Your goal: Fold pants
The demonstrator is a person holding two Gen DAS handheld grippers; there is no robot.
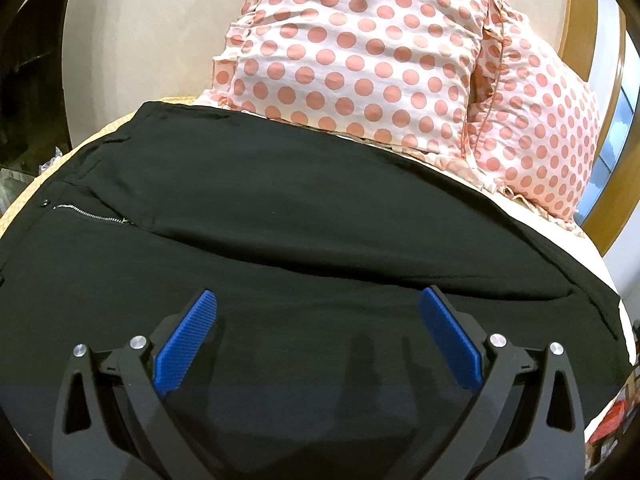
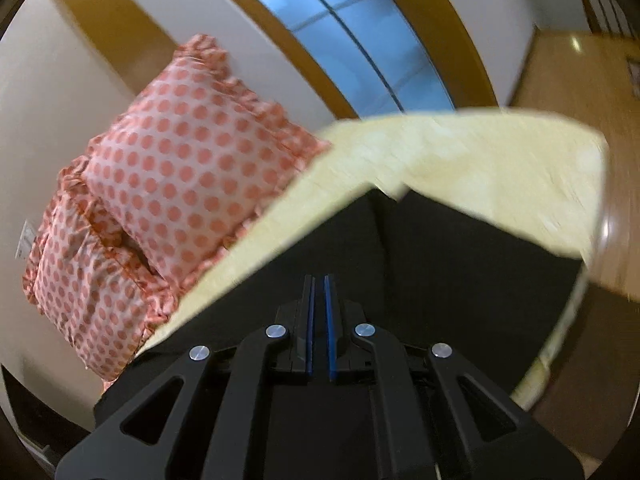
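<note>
Black pants (image 1: 304, 216) lie spread flat across the bed, their zipper (image 1: 90, 213) at the left. My left gripper (image 1: 318, 300) hovers low over them, open, its blue pads (image 1: 188, 340) wide apart with only flat cloth below. In the right wrist view the pants (image 2: 460, 240) show as two dark legs lying on the cream bed cover (image 2: 460, 148). My right gripper (image 2: 319, 280) is above them and shut, the blue pads nearly touching. No cloth shows between them. This view is smeared by motion.
Two pillows with pink polka dots (image 1: 360, 60) (image 2: 184, 168) lean on the wall at the head of the bed. A wooden-framed window (image 2: 352, 40) is behind. The bed's edge (image 2: 592, 216) drops to a wooden floor at the right.
</note>
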